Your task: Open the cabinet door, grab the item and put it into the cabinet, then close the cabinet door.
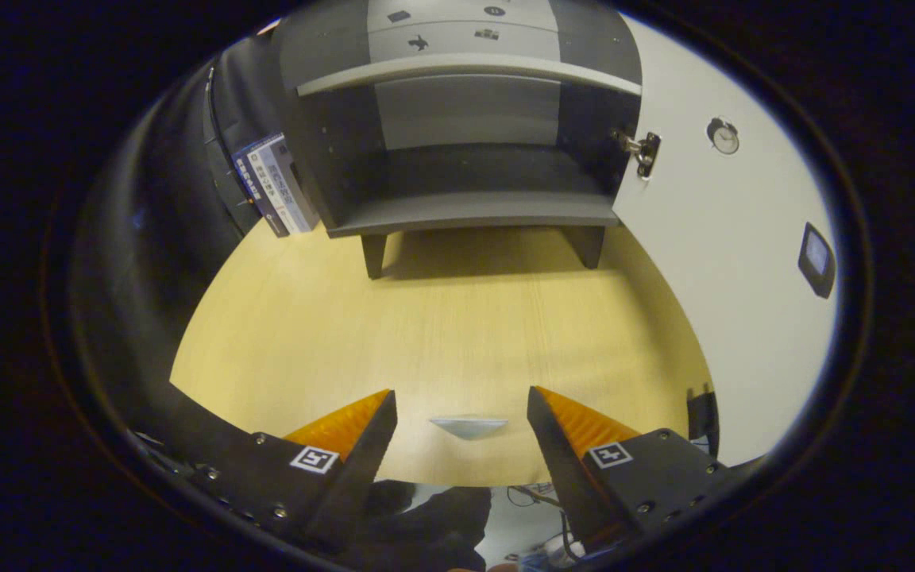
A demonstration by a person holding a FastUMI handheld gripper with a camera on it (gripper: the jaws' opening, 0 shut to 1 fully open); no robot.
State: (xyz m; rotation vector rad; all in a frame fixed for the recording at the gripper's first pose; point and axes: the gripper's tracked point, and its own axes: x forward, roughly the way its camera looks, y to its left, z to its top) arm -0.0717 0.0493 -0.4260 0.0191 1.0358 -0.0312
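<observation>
The small pale item [469, 427] lies flat on the wooden table [442, 334] low in the frame, centred in the gap between the two fingers and touching neither. The gripper [461, 407] stands wide open and holds nothing. The table's near edge runs just below the item. Beyond the fingertips a broad bare stretch of tabletop reaches up to the cabinet [465, 135] at the upper middle of the frame, which stands on short legs. Its white door [712, 262] is swung open to the right, hanging on a metal hinge [642, 151]. The lower compartment gapes dark, nothing visible on its floor; a shelf [465, 70] crosses above it. A printed box [273, 184] leans just beside the cabinet's left wall.
</observation>
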